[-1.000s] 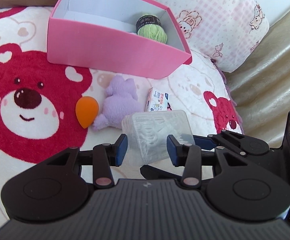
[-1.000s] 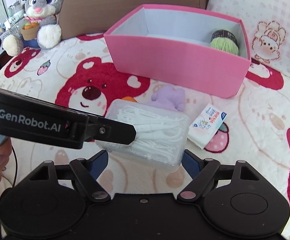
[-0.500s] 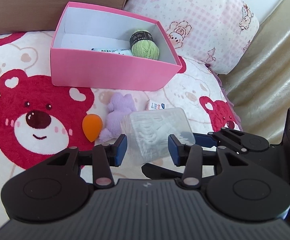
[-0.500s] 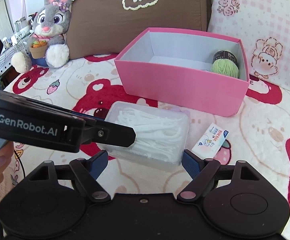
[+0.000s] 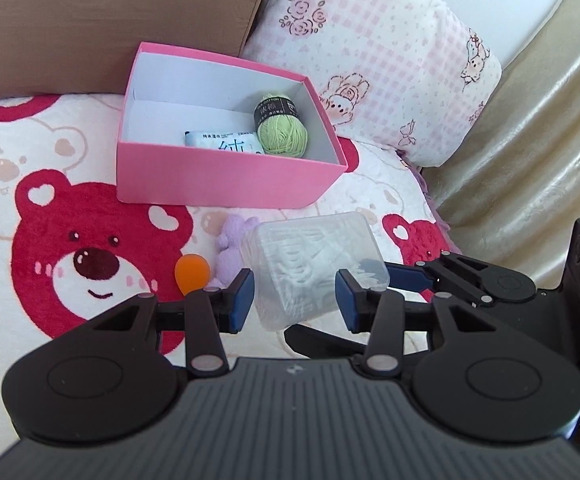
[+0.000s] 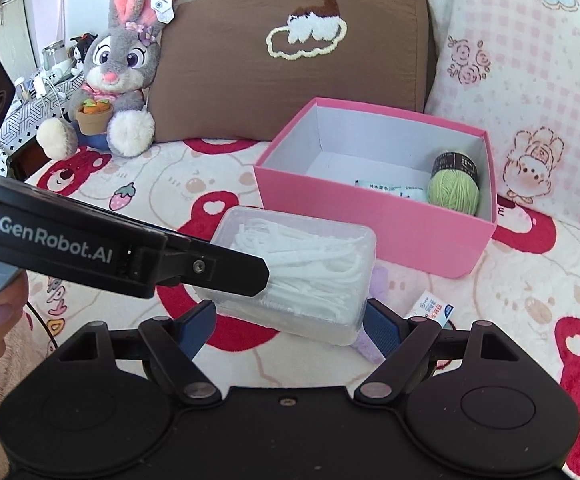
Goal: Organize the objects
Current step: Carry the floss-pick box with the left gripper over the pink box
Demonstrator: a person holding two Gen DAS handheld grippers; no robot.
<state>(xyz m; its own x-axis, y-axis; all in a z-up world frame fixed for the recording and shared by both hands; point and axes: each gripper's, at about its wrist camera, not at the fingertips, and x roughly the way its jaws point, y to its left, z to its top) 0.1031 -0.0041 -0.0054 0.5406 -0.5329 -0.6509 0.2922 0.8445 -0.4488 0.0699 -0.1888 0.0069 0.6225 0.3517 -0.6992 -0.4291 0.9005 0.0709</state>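
Left gripper (image 5: 295,300) pinching clear floss-pick box (image 5: 314,268) across its short sides, held above bear-print blanket (image 5: 50,208). Beyond, open pink box (image 5: 226,184) holding green yarn (image 5: 282,132), room left inside.

Right gripper (image 6: 288,326) clamping the long sides of the floss-pick box (image 6: 302,272), translucent, white picks inside. Brown pillow (image 6: 290,60) behind.
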